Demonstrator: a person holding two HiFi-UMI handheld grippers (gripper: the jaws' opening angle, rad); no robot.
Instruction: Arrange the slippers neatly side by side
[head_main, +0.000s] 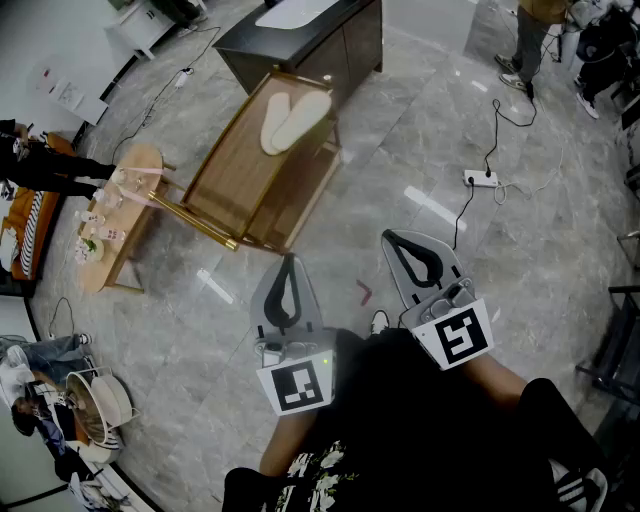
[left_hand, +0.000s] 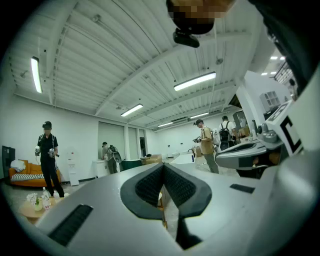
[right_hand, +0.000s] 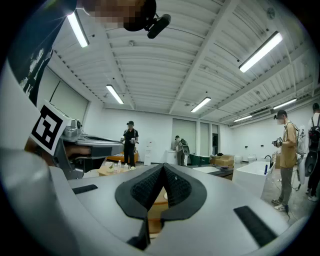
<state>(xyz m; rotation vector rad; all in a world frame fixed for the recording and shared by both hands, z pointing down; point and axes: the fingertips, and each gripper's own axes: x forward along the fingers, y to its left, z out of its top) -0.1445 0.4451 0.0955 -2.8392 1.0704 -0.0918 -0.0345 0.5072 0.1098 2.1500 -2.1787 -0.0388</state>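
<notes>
As seen from above, slippers (head_main: 293, 120): pale pair, side by side on the upper level of the rack (head_main: 235, 185), touching at one end and slightly spread at the other.
Rack: wooden, with slatted levels, on the grey stone-pattern floor (head_main: 400, 150), just before the dark cabinet (head_main: 330, 40).
Left gripper (head_main: 288, 265): clenched, pads pressed together, nothing between them; held low, close to the body, well apart from the slippers and pointing roughly toward the rack.
Right gripper (head_main: 392, 242): also clenched and empty; just beside the left gripper, a little further forward.
Table (head_main: 120, 225): small, wooden, left of the rack, with bottles (head_main: 100, 215) on top.
Power strip (head_main: 482, 180): white, on the floor right of the rack, with a black cable (head_main: 495, 130) attached.
Person (left_hand: 49, 155): dark clothes and cap, standing near an orange sofa (left_hand: 22, 175); more people further back in the room.
</notes>
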